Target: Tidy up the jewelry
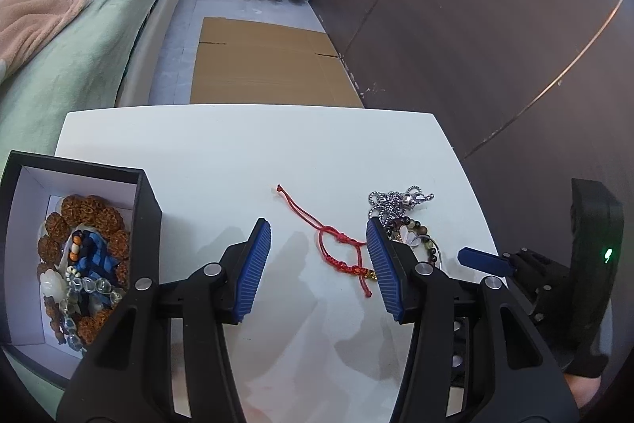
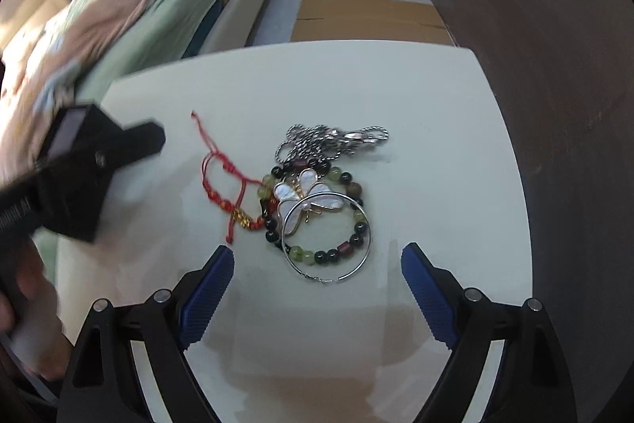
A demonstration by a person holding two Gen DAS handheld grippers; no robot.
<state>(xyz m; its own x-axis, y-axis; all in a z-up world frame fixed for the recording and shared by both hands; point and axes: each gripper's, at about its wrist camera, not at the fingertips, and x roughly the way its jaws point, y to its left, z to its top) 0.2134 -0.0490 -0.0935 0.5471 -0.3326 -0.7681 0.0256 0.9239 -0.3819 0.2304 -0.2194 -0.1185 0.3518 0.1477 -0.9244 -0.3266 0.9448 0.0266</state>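
Now the right claw [image 2: 317, 264] is wide and holds nothing, above the bead bracelet [image 2: 317, 213] on the counter [image 2: 436, 145]. Next it must pinch 1 piece for the box [image 1: 79, 177]. The left claw [image 1: 319, 244] is half wide, empty, over the red cord bracelet [image 1: 337, 244].

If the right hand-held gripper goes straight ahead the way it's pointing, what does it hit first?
Most likely the silver hoop, the nearest piece ahead of the open right hand-held gripper, with the beaded bracelet just behind it. Depth is unclear; it may reach bare table first.
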